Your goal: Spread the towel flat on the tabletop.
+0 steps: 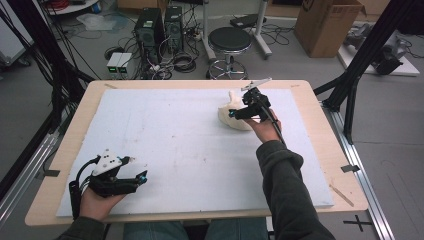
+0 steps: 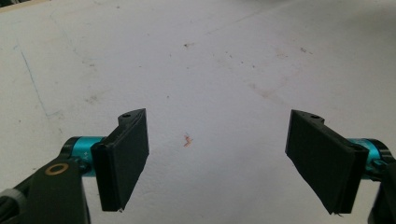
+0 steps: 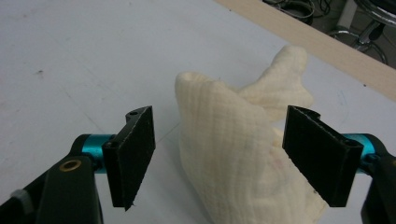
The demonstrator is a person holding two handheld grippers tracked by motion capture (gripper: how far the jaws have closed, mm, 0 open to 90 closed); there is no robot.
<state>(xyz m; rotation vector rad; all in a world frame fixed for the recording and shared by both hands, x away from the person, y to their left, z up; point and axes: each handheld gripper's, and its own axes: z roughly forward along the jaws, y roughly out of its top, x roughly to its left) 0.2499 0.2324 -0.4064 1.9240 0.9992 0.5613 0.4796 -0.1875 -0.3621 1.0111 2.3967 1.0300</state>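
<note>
Fingers: right gripper [image 3: 219, 158] parted astride cloth [image 3: 233, 154], pads not pressing; left gripper [image 2: 217, 158] parted, holding nothing.
Cloth: we judge it light, limp; pinch the raised fold.

The crumpled cloth [image 1: 233, 116] lies on the bench [image 1: 320, 115] toward its far right, the stool [image 1: 229, 41] behind the bench.

Cream waffle-weave cloth [image 3: 233, 140] on a white board [image 1: 175, 145]; black, teal-accented right hand-held gripper [image 3: 219, 154].
</note>
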